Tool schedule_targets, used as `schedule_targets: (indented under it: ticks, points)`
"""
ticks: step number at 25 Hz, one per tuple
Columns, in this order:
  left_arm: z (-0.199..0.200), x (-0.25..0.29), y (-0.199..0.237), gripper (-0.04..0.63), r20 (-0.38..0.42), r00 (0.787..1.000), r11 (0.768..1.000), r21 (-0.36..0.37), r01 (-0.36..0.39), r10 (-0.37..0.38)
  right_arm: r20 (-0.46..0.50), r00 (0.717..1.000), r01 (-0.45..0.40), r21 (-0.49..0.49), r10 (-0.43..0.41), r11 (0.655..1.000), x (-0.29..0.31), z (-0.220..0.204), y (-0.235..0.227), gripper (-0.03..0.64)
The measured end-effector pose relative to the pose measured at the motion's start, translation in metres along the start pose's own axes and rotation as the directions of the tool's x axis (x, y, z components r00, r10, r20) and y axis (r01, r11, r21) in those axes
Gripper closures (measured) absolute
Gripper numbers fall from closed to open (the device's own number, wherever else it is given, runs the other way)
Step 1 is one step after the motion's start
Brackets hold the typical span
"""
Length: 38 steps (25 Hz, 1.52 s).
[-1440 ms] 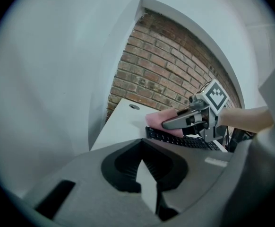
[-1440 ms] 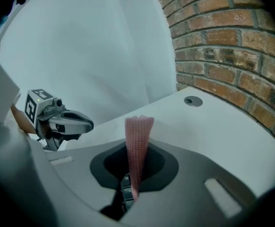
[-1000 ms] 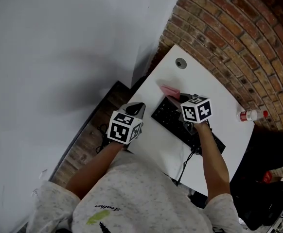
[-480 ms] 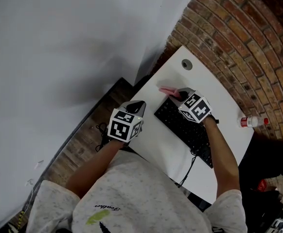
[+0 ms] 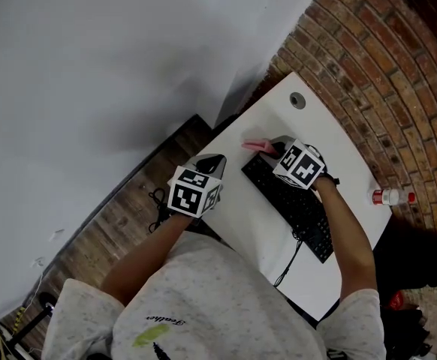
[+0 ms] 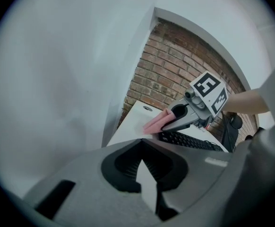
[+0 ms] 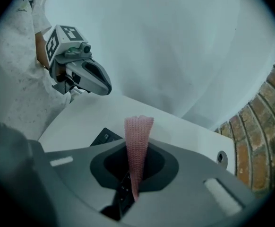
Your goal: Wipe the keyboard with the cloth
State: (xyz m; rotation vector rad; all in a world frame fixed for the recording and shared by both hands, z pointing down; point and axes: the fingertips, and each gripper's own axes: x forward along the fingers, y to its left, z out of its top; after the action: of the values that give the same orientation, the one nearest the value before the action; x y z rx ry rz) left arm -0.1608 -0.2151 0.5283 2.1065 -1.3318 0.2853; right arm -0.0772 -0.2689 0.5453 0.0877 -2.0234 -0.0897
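Cloth sits pinched in the right gripper at the far end of the keyboard, ready to wipe, while the left gripper idles closed and empty.

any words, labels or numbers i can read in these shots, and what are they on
Nothing reads clearly.
shirt: dark script print, too blurred to read.
keyboard: key legends too small.
bottle: label too small.
marker cubes: black-and-white square patterns, no words.
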Motion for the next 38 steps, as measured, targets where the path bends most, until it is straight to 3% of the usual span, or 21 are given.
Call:
schedule_targets:
  ticks: [38]
  points:
    - [-0.033, -0.048, -0.026, 0.598, 0.081, 0.977, 0.975, -0.117, -0.186, 0.196, 0.029, 0.984, -0.166, -0.224, 0.177, 0.96, 0.009, 0.017, 0.086, 0.591]
